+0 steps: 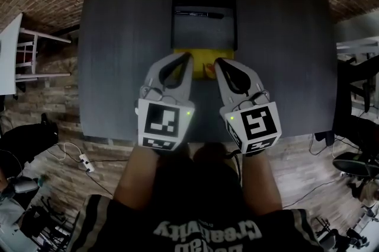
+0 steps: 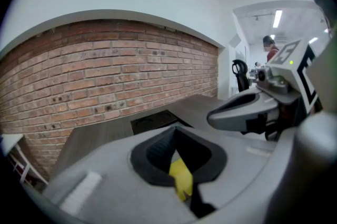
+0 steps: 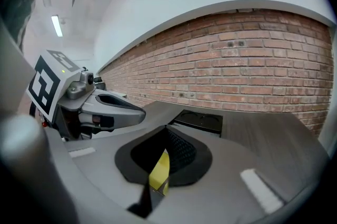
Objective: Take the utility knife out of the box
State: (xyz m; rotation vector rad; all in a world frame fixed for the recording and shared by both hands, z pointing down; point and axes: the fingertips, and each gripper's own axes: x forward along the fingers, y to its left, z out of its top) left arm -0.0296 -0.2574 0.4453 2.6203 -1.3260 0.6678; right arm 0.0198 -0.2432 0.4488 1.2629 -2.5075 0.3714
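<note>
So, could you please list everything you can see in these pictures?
table: one, dark grey, middle of the head view
box: one, black, open, far middle of the table
knife: one, dark, crosswise in the box; too small to be sure
yellow thing: one, at the box's near edge
brick wall: one, red-brown, beyond the table
left hand-held gripper: one, grey, shut
right hand-held gripper: one, grey, shut
forearms: two, behind the grippers

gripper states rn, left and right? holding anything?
Left gripper: closed, with an edge of the yellow item pinched between its jaws.
Right gripper: closed, gripping the same yellow item from the other side.
</note>
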